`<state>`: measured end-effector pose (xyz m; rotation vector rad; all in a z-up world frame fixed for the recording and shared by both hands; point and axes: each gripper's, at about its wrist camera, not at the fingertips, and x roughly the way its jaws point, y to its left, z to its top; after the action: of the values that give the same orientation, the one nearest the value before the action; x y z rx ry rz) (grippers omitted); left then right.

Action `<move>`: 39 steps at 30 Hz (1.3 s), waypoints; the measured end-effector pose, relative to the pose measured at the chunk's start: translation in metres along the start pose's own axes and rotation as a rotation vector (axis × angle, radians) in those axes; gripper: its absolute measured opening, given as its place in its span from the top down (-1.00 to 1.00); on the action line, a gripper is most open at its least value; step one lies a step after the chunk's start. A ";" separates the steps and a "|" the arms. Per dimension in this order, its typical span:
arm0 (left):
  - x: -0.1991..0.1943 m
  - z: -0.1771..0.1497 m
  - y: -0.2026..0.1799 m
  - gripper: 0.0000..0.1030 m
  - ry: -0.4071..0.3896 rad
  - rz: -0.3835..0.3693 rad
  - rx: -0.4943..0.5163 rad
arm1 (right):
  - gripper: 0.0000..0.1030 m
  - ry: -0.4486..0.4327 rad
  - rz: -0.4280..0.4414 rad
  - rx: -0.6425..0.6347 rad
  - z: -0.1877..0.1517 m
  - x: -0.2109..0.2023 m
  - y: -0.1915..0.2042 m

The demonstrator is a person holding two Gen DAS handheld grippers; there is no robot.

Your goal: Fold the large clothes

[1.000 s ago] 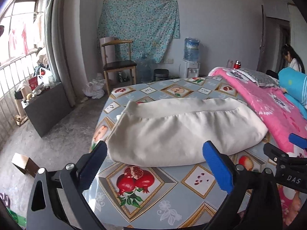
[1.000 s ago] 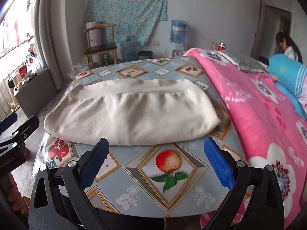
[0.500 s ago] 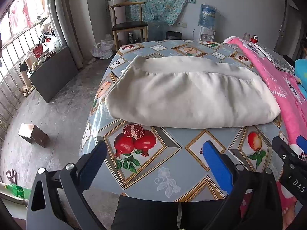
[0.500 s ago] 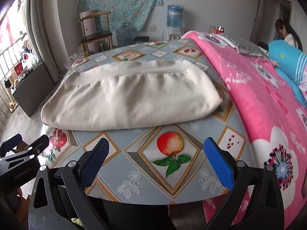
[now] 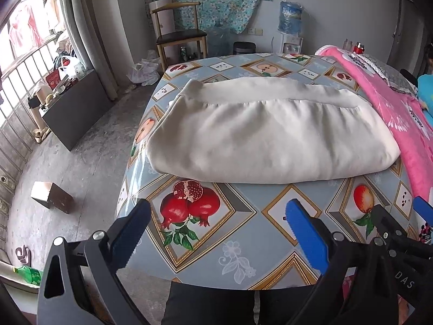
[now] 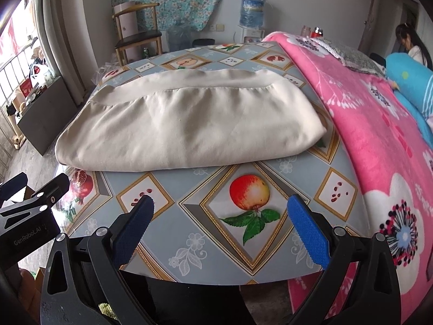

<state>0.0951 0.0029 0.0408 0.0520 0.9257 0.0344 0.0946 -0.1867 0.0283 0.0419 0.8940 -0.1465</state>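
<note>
A cream garment (image 5: 270,132) lies folded into a wide flat bundle on the fruit-patterned table cover (image 5: 238,233), its waistband along the far edge. It also shows in the right wrist view (image 6: 186,124). My left gripper (image 5: 216,233) is open and empty, held above the table's near edge, well short of the garment. My right gripper (image 6: 220,230) is open and empty, also near the front edge over an apple print. The left gripper's body shows at the left of the right wrist view (image 6: 27,211).
A pink flowered blanket (image 6: 379,135) covers the right side, with a blue pillow (image 6: 411,81) and a seated person (image 6: 414,46) beyond. A wooden chair (image 5: 178,32), water dispenser (image 5: 291,27) and dark cabinet (image 5: 75,108) stand past the table. A small box (image 5: 51,197) sits on the floor.
Both grippers have pulled back and risen from the garment toward the table's near edge, staying open. The folded garment has not moved.
</note>
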 end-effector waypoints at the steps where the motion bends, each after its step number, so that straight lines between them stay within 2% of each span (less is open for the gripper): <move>1: 0.001 0.000 0.000 -0.90 0.002 0.000 0.001 | -0.86 0.002 0.000 0.002 0.000 0.001 0.000; 21: 0.016 -0.002 -0.016 -0.90 0.055 -0.023 0.037 | -0.86 0.012 -0.013 0.008 0.005 0.004 -0.006; 39: 0.015 -0.004 -0.020 -0.90 0.064 -0.036 0.043 | -0.86 0.025 -0.033 -0.006 0.001 0.004 -0.001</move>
<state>0.1014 -0.0157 0.0252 0.0747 0.9910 -0.0175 0.0974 -0.1886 0.0258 0.0235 0.9205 -0.1749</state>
